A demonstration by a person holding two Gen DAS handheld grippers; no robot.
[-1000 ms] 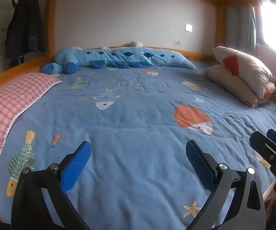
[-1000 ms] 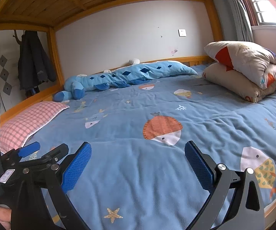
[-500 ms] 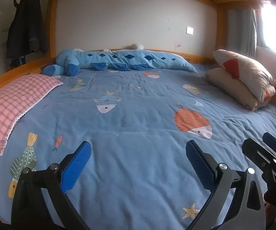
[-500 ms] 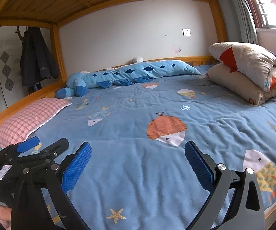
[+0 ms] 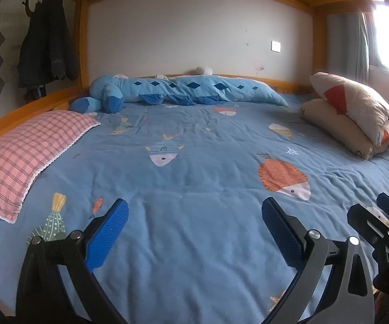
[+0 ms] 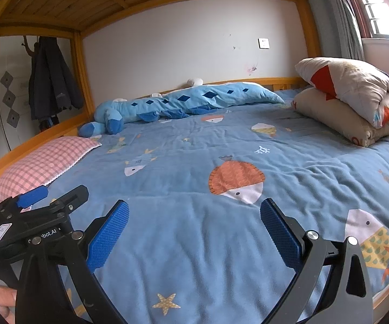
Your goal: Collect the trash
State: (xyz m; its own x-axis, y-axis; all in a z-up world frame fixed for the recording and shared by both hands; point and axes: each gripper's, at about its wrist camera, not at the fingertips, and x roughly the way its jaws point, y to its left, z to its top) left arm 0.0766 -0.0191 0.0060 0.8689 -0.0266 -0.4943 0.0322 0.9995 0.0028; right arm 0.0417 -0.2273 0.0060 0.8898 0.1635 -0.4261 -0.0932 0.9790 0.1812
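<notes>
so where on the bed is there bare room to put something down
The middle of the blue quilt is bare, from both grippers' fingers to the long blue plush. Crowded edges: pink checked pillow on the left, folded duvet stack on the right.

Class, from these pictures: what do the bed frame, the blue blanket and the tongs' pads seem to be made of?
Bed frame: varnished wood, orange with visible grain.
Blue blanket: soft fleece or quilted cloth, matte, wrinkled.
Pads: probably rubber or plastic, blue, with a knurled grid texture.

Bed (image 5: pixel 194 243), blue fish quilt: pink checked pillow (image 5: pixel 27 151), blue plush (image 5: pixel 183 91), folded duvet (image 5: pixel 353 113)
</notes>
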